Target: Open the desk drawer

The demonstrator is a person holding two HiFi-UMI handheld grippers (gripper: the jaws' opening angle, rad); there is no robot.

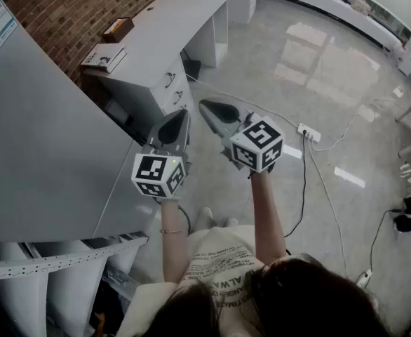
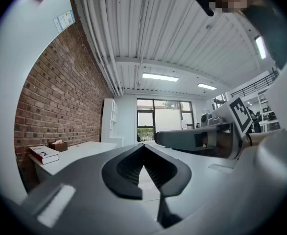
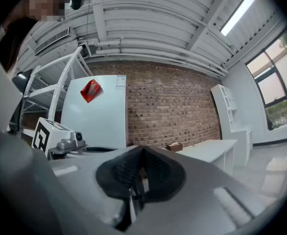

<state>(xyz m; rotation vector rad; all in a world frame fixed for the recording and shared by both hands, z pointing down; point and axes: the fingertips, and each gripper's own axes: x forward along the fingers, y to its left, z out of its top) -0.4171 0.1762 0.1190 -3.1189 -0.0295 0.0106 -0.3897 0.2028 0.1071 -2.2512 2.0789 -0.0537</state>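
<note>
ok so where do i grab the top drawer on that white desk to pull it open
Grip the dark handle at the middle of the top drawer front; it looks like the only part standing out from that flat panel. Come at it from the open floor side, square to the front. The left gripper and right gripper are both shut, so open one first.

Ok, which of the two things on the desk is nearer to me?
The white book, flat on the desk's near end; the brown tissue box sits further back along the brick wall.
</note>
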